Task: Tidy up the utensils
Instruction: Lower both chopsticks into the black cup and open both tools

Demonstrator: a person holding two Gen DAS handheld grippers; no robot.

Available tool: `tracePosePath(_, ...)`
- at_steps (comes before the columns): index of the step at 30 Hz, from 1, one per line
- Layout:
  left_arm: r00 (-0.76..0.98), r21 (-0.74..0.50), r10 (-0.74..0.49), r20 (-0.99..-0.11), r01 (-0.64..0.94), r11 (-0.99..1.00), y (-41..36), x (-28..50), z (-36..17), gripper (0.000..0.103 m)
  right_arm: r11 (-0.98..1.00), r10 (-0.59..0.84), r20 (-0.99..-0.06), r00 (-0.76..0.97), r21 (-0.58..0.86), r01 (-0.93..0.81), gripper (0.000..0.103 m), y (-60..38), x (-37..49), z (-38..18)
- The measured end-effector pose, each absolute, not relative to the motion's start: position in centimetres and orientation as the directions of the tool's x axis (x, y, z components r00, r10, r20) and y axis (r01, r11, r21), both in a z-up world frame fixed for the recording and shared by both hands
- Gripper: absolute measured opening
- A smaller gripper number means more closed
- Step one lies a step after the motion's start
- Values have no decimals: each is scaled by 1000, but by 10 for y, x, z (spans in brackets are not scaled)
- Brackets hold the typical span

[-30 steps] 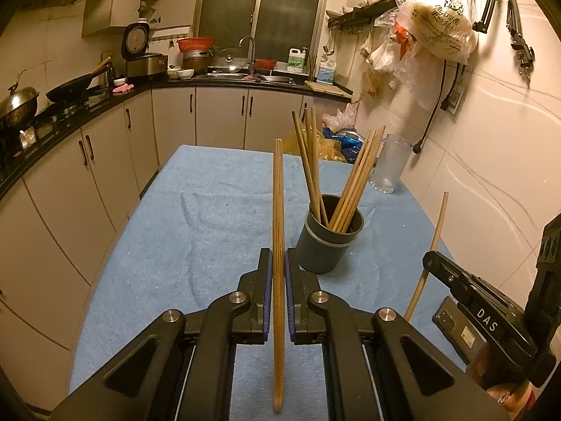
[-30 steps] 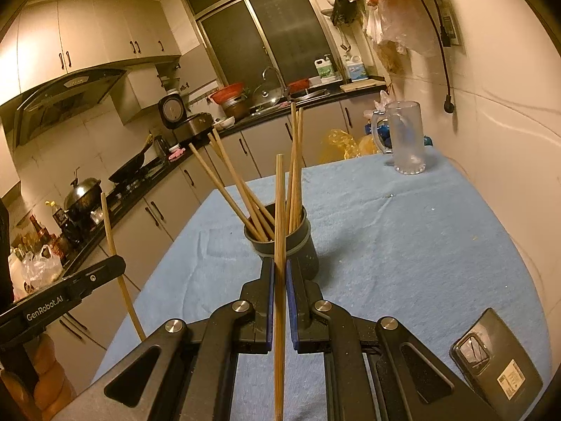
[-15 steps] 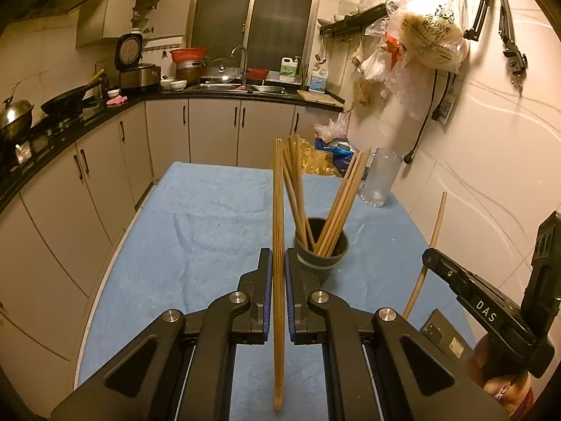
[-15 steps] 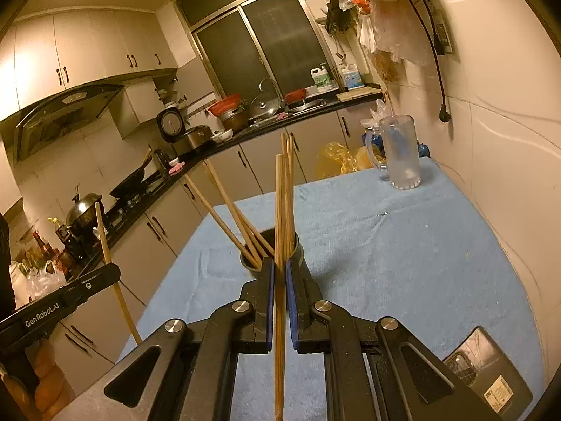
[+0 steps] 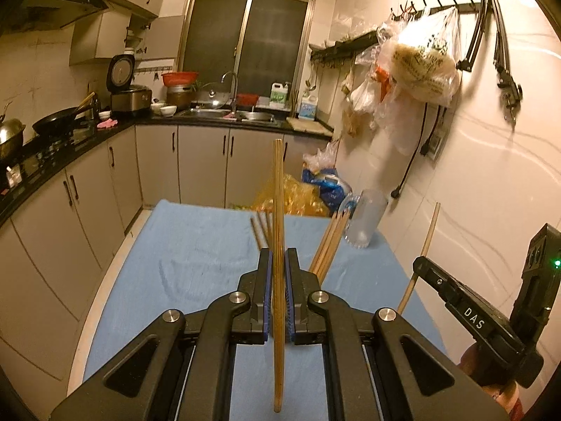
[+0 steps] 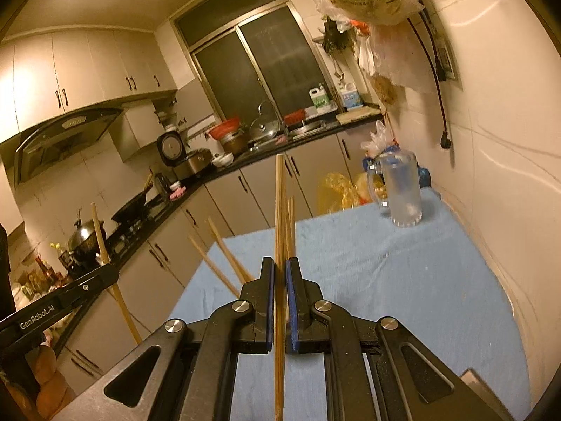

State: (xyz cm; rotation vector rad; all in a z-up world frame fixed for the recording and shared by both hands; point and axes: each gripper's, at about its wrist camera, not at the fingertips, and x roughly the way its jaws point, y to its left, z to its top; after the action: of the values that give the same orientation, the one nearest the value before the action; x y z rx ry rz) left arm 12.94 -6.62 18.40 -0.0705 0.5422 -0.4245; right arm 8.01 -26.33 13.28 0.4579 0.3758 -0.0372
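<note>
frosted glass mug (image 6: pixel 401 189) on blue cloth (image 6: pixel 403 280), wok (image 5: pixel 54 124) on stove

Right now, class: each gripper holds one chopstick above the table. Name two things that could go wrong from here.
1. The left gripper pinches its chopstick near mid-length; it could pivot or slip.
2. The chopsticks in the holder fan outward, so a lowered stick may strike them. The holder itself is hidden behind the right gripper, making aiming its chopstick harder.

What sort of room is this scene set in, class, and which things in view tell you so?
A home kitchen, most likely: a sink with a tap below the window, a wok on the stove, and a range hood under the wall cabinets.
</note>
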Motion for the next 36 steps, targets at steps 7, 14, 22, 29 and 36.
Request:
tracePosePath(7, 799, -205, -427, -423, 374, 904, -77, 160, 211, 7, 882, 10, -303, 953, 451, 135, 7, -274, 105, 159)
tracePosePath(14, 807, -232, -438, -397, 373, 898, -93, 193, 210, 7, 878, -8, -264, 965, 460, 133, 7, -278, 136, 167)
tracePosePath(22, 802, -271, -446, -397, 361, 892, -103, 223, 185, 7, 886, -20, -263, 964, 443, 139, 8, -277, 169, 150)
tracePosePath(29, 804, -324, -450, -389, 338, 884, -101, 239, 156, 7, 891, -23, -265, 964, 431, 140, 8, -276, 185, 131)
tracePosePath(36, 779, -343, -457, -430, 327, 881, -102, 248, 122, 7, 890, -3, -321, 947, 430, 149, 8, -276, 192, 102)
